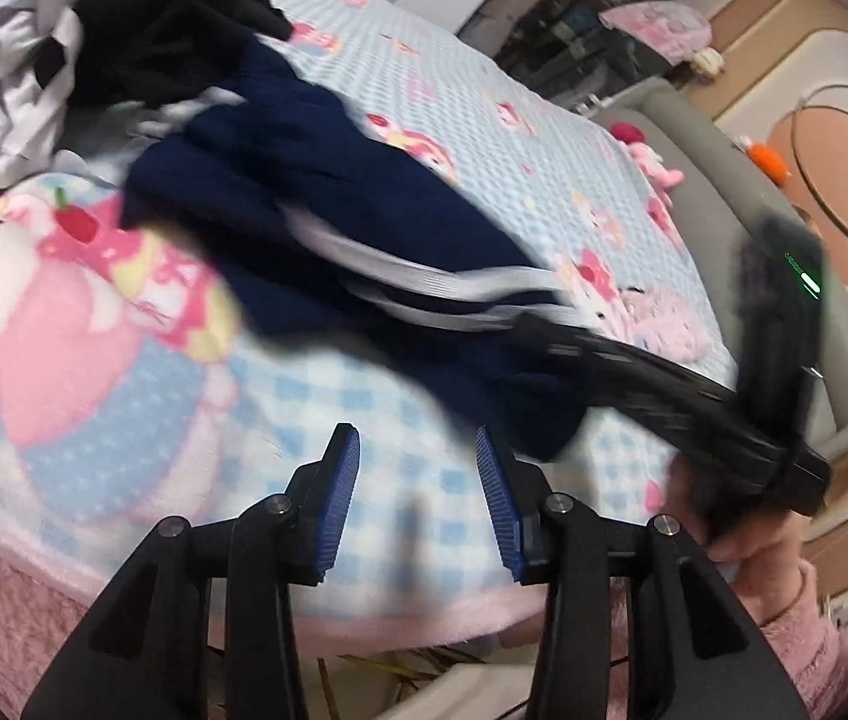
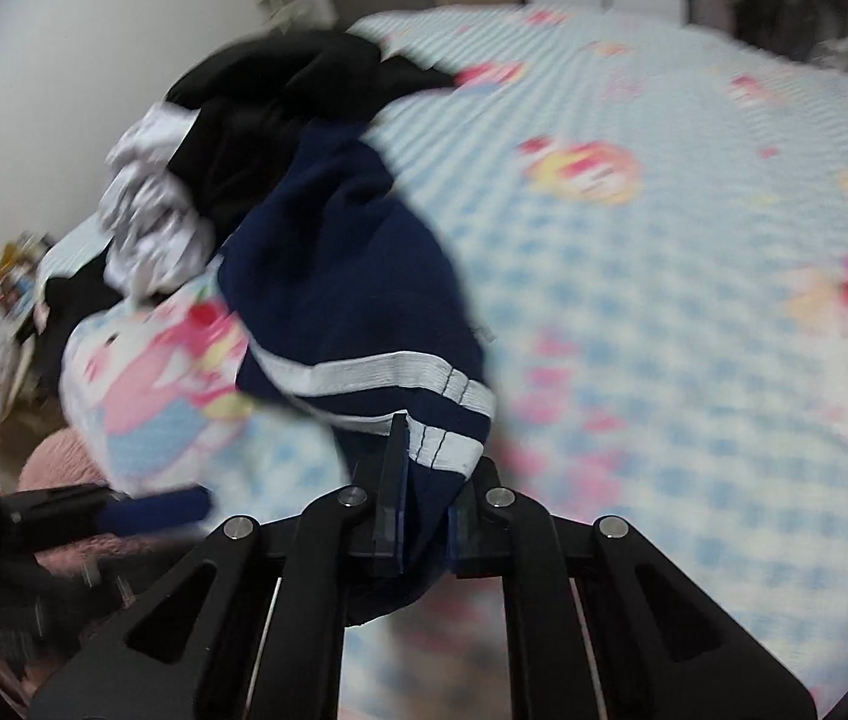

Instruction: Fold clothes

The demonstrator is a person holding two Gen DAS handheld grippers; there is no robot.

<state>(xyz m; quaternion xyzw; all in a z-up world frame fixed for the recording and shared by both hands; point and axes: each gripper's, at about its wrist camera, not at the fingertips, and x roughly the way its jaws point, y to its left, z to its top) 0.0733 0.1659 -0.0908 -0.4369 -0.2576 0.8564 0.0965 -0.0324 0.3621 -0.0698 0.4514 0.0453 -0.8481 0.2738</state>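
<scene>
Navy garment (image 2: 351,276) stretches lengthwise from clothes pile (image 2: 231,138) into clamped right gripper (image 2: 424,516); left gripper (image 1: 417,498) half-open, empty.

The bed (image 2: 694,300) lies bare across its wide checked middle and right side, free for a gripper to pass. Towards the far left corner a heap of black clothes (image 2: 279,96) and white clothes (image 2: 147,222) blocks the way, with the navy garment (image 2: 351,276) trailing from it toward the near edge

Black gripper (image 1: 417,501) frames, blue ribbed pads (image 1: 342,498), silver screws (image 1: 278,503) — fuzzy pink sleeve (image 1: 808,648).
</scene>
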